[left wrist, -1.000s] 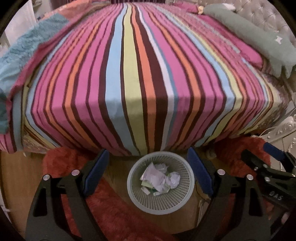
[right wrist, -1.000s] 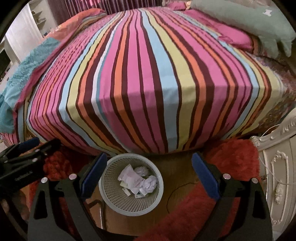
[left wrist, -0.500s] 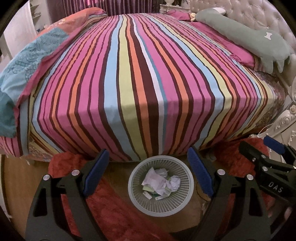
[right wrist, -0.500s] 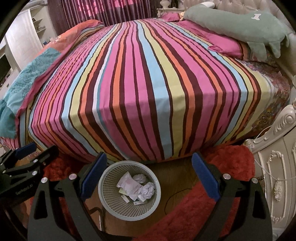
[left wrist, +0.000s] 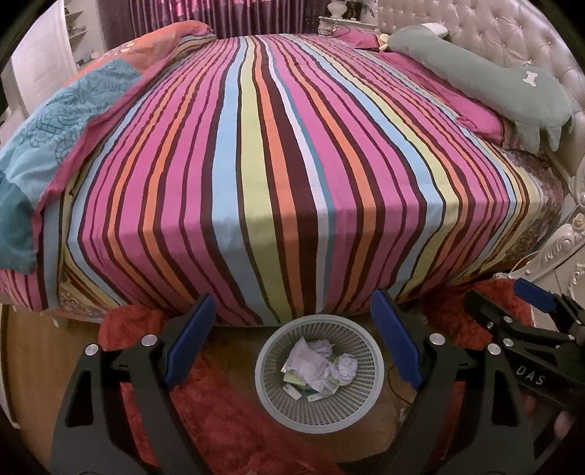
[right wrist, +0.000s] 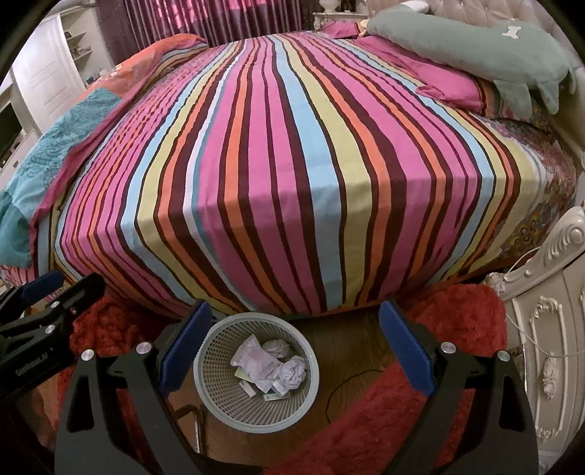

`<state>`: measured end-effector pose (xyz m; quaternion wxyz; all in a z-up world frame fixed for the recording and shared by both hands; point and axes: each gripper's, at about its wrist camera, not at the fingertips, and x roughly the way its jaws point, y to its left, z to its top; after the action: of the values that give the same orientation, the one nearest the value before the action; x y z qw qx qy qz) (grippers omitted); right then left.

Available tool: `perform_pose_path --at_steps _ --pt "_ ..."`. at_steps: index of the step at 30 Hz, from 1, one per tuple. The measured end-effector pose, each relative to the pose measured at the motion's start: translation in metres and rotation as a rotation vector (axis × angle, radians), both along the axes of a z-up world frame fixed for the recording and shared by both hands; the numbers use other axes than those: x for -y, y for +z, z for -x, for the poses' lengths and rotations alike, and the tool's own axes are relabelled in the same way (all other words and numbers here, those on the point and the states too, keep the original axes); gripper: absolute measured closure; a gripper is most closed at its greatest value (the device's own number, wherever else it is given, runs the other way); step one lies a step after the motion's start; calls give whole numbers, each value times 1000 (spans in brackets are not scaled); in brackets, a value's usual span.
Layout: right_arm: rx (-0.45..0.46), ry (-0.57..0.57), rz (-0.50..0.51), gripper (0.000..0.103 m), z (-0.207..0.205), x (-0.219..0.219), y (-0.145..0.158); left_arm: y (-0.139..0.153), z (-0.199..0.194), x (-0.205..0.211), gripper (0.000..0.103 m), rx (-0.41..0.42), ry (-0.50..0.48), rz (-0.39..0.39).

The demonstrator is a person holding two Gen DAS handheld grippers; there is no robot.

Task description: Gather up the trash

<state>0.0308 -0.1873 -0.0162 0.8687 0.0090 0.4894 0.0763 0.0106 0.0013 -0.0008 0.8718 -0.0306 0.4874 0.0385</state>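
While both pairs of jaws stood wide apart and empty, hung left gripper (left wrist: 290,341) and right gripper (right wrist: 294,345) above basket (left wrist: 362,405) at six o'clock, crumpled paper (left wrist: 318,365) inside. Best scanned bed (left wrist: 278,164) before reaching.

Two black claws, left claw (left wrist: 292,318) and right claw (right wrist: 294,321), blue-padded fingers, silver screws, white lettering.

Home bedroom, striped bed (left wrist: 278,175), tufted headboard (left wrist: 504,40), curtains (right wrist: 219,18), carved nightstand (right wrist: 548,329)
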Motion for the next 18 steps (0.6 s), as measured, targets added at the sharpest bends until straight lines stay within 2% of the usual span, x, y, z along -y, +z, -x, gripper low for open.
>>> perform_pose_path --at_steps 18 --pt "25 -5 9 14 2 0 5 7 1 4 18 22 -6 -14"
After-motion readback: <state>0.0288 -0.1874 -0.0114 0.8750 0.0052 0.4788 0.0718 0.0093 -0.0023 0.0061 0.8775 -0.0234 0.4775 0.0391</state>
